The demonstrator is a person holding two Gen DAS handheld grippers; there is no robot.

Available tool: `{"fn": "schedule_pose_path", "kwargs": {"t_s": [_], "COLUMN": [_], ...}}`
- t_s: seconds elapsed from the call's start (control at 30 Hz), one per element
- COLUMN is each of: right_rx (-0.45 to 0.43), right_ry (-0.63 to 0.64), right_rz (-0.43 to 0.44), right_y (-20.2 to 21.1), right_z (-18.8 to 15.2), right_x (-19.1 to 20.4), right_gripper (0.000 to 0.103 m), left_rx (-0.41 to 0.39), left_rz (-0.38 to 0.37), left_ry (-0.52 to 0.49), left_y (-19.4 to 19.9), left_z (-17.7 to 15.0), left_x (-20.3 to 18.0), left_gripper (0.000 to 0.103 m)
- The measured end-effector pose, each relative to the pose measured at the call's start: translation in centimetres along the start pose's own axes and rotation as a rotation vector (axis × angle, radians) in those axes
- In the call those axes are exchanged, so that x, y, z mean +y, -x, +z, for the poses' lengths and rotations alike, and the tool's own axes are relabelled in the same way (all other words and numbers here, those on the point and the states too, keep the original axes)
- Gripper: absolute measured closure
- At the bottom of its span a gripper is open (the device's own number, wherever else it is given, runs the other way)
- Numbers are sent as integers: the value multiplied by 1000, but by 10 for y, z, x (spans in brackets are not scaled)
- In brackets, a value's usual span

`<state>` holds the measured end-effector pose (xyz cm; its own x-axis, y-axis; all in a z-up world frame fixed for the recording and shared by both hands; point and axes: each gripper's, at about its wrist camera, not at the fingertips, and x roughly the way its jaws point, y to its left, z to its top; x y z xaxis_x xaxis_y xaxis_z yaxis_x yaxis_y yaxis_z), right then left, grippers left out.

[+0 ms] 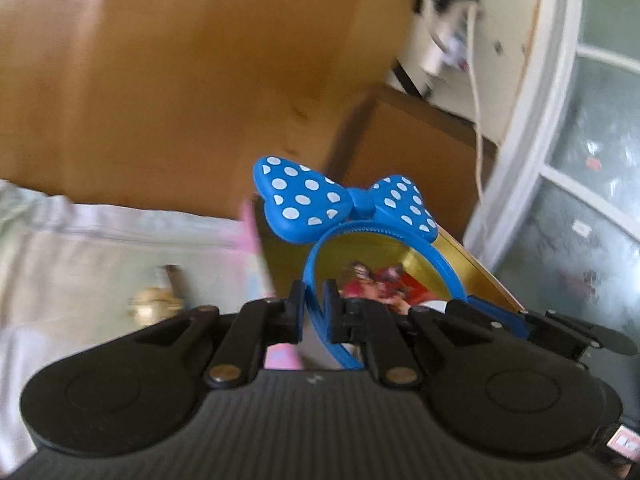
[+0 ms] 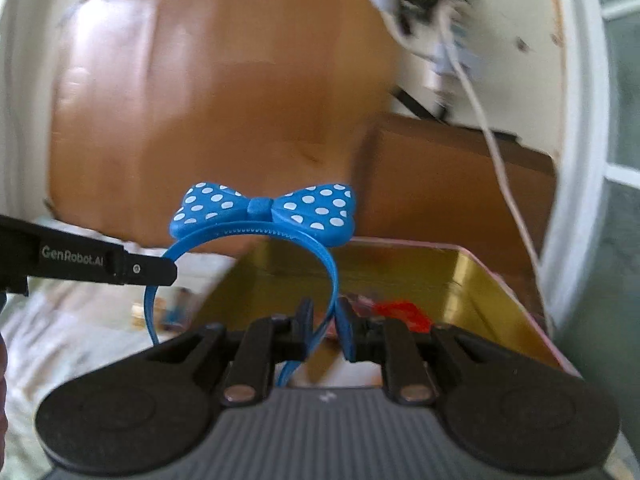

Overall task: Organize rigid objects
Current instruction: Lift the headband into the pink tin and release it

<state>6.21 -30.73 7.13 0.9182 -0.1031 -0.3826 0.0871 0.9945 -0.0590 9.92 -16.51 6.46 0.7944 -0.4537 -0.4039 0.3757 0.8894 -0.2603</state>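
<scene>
A blue headband [image 1: 344, 200] with a white-dotted bow hangs in the air between both grippers, bow uppermost. In the left wrist view my left gripper [image 1: 314, 300] is shut on one thin arm of the band, and the right gripper [image 1: 520, 320] clamps the other arm at the right. In the right wrist view my right gripper [image 2: 324, 316] is shut on the headband [image 2: 264, 210], and the left gripper [image 2: 160, 270] reaches in from the left onto the opposite arm. Just behind and below stands an open gold tin [image 2: 360, 268] with a pink rim and red things inside; the tin [image 1: 472, 264] also shows past the band.
A large brown wooden panel [image 2: 220, 100] fills the background, with a lower brown cabinet [image 2: 440, 184] to its right. A white cable [image 2: 500, 148] hangs down the pale wall. Light bedding [image 1: 100, 260] with a small golden object [image 1: 154, 304] lies at the left. A white-framed glass door [image 1: 580, 160] is at the right.
</scene>
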Motion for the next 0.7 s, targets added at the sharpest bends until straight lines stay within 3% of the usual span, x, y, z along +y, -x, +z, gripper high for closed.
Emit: {"fn": "schedule_pose_path", "kwargs": {"t_s": [0.17, 0.2, 0.23, 0.27, 0.3, 0.5, 0.7], "right_rx": [60, 70, 62, 56, 44, -92, -148], "right_ry": [-1, 3, 0, -8, -21, -97, -164], "right_rz": [-56, -57, -64, -68, -62, -28, 57], "right_y": [-29, -34, -36, -36, -33, 9, 38], "right_z": [-2, -1, -2, -3, -4, -14, -24], "right_x": [-26, -26, -25, -25, -25, -13, 7], "right_gripper": [88, 86, 79, 67, 64, 63, 63], "left_rx": [70, 83, 96, 110, 117, 22, 11], "left_rz": [-5, 1, 7, 12, 22, 21, 86], "left_ry": [-52, -62, -73, -81, -86, -101, -102], "left_y": [-40, -47, -53, -59, -59, -17, 31], "left_z": [-4, -4, -4, -4, -5, 2, -13], "left_x": [-24, -27, -29, -31, -31, -23, 7], "left_gripper": [90, 84, 80, 69, 68, 66, 65]}}
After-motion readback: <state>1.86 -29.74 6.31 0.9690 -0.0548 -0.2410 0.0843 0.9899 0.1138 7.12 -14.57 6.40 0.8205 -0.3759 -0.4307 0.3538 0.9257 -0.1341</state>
